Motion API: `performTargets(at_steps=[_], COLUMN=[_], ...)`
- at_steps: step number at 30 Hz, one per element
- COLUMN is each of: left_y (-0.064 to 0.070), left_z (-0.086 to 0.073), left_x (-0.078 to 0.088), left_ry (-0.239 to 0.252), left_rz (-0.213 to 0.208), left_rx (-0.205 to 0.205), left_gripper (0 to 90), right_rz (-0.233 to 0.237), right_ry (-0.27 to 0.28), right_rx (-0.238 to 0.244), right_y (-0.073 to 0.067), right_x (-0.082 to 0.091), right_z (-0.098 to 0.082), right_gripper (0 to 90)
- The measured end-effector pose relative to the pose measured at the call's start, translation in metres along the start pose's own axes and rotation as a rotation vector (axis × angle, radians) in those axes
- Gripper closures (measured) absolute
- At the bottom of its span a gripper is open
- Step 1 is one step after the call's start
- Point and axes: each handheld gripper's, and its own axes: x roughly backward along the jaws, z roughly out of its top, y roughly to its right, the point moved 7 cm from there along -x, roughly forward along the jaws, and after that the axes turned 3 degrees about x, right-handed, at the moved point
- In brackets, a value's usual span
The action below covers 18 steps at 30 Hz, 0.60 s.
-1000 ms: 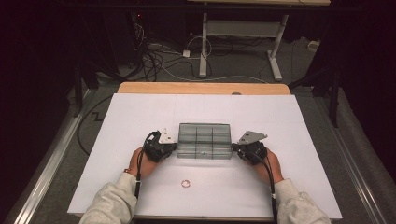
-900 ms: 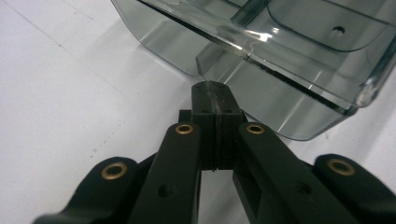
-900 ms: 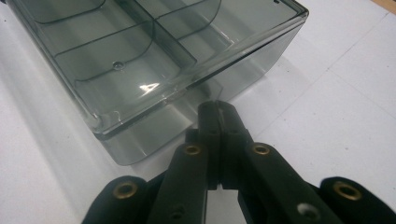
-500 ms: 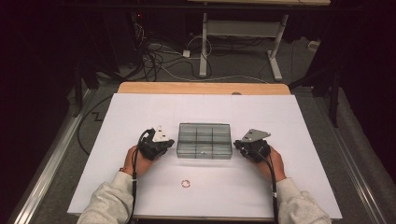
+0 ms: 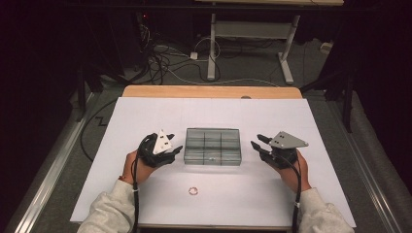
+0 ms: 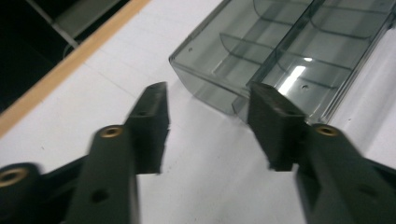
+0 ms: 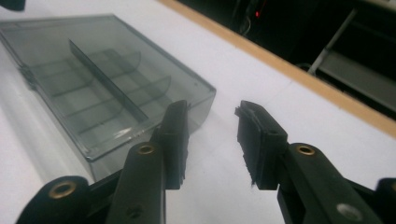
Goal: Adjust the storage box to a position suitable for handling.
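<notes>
Sitting on the white table (image 5: 121,194), the left gripper (image 5: 174,152) had its jaws apart just left of the clear box (image 5: 213,146); a small ring (image 5: 193,191) lay nearer the person; the right gripper (image 5: 256,143), jaws apart, was right of the box.

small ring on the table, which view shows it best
The high view: the small ring lies on the white sheet, nearer the person than the clear compartment box. The two gripper views look along their jaws at the box's ends, away from the ring.
</notes>
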Motion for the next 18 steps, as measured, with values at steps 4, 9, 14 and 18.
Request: performTargets(at_steps=[4,9,14,18], left_y=[0.001,0.001,0.003,0.006], left_z=[0.004,0.004,-0.002,-0.010], left_x=[0.010,0.023,0.033,0.041], left_ry=[0.055,0.095,0.124,0.149], left_rz=[0.018,0.058,0.067,0.080], left_rx=[0.006,0.004,0.004,0.006], left_gripper=[31.7,27.3,26.8,24.0], right_rz=[-0.011,-0.032,-0.073,-0.105], right_ry=[0.060,0.093,0.124,0.131], right_rx=[0.028,0.037,0.025,0.009], right_y=[-0.002,-0.004,-0.002,-0.003], right_x=[0.015,0.031,0.046,0.057], right_z=[0.005,0.006,0.003,-0.004], right_gripper=[54.4,46.7,39.3,32.0])
